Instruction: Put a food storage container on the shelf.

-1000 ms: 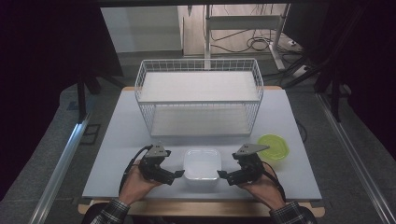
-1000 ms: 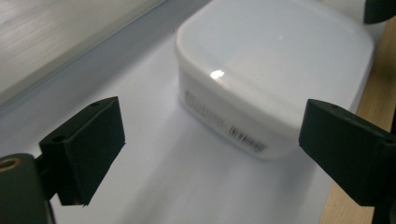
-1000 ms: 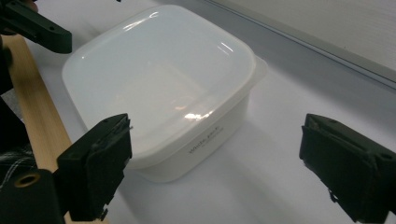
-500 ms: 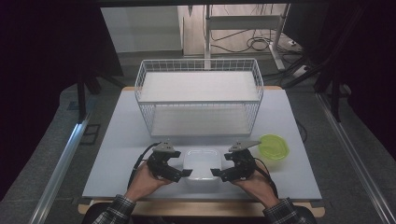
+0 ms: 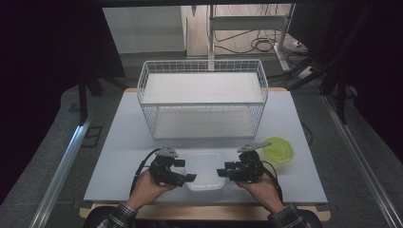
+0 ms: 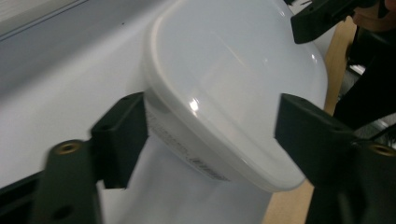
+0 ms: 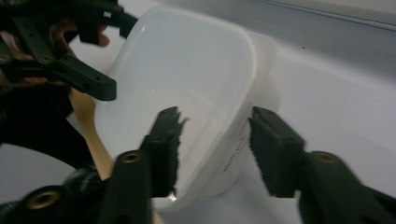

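Two claws (image 5: 190, 177) (image 5: 220, 172) astride white container (image 5: 205, 170), opposite sides.

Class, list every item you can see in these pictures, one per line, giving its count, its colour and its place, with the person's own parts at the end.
Table: one, pale grey top with a wooden front edge, centre of the high view.
Wire basket: one, white, at the back of the table.
Plastic container: one, translucent white, at the front edge between the two claws.
Bowl: one, yellow-green, right of the container.
Left claw: one, black, jaws straddling the container's left end and just closing.
Right claw: one, black, jaws astride the container's right rim and just closing.
Hands: two, in plaid sleeves, at the bottom.
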A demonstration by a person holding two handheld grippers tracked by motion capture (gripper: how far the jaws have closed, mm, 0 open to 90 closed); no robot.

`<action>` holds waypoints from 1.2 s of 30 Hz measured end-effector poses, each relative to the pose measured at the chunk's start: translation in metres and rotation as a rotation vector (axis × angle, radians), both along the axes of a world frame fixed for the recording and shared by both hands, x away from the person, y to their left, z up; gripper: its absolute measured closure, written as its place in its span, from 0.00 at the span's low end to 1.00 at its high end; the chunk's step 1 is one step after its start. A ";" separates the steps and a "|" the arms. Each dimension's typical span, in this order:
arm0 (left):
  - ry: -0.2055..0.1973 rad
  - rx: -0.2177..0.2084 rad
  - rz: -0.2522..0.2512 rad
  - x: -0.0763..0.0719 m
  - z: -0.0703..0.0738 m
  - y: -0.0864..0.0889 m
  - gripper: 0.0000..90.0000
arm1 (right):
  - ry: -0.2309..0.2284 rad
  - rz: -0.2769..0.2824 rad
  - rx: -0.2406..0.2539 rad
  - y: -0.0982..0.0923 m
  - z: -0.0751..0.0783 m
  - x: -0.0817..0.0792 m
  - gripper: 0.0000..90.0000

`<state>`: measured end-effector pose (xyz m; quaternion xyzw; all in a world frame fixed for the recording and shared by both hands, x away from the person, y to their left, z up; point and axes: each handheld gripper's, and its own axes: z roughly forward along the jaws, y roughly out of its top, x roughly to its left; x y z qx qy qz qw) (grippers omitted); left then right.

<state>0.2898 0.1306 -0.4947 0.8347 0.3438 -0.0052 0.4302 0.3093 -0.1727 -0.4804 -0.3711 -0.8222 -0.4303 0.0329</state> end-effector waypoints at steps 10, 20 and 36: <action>0.078 -0.066 0.072 -0.017 0.002 0.008 0.69 | 0.060 -0.062 0.009 -0.006 0.005 -0.011 0.74; 0.045 -0.116 0.154 -0.009 0.001 0.011 0.86 | 0.012 -0.135 0.086 -0.012 0.006 -0.007 0.89; -0.061 -0.166 0.205 -0.006 0.021 0.016 0.87 | -0.115 -0.127 0.110 -0.008 0.023 -0.003 0.89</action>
